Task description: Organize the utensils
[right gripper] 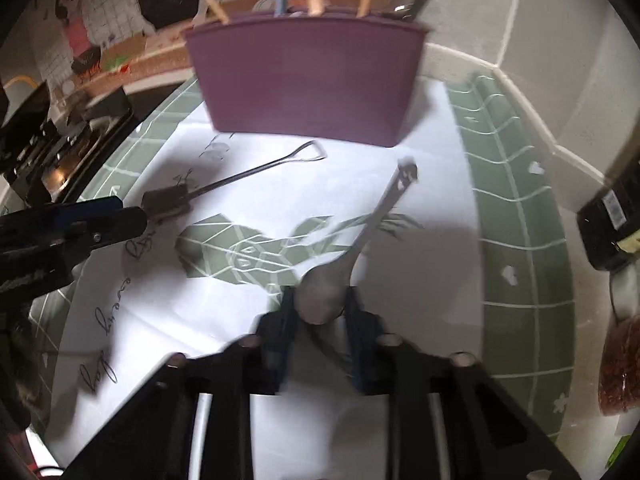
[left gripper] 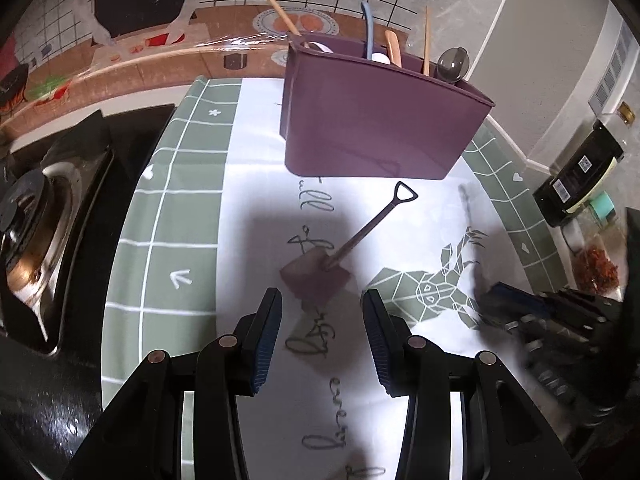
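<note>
A purple utensil holder point(left gripper: 376, 120) stands at the back of the white and green mat point(left gripper: 180, 216), with several utensils upright in it; it also shows in the right wrist view point(right gripper: 308, 80). A small shovel-shaped spoon point(left gripper: 320, 272) lies flat on the mat, its triangular handle end pointing to the holder. My left gripper point(left gripper: 322, 304) is open just in front of its blade. My right gripper point(right gripper: 320, 300) is shut on the bowl of a metal spoon point(right gripper: 324, 292), whose handle points forward to the holder. The shovel spoon point(right gripper: 168, 200) lies to the left, next to my left gripper point(right gripper: 100, 224).
A gas stove point(left gripper: 36, 216) sits left of the mat. A dark box point(left gripper: 580, 176) and a bag of red flakes point(left gripper: 596, 268) are at the right, beside the wall. The holder stands close to the back wall.
</note>
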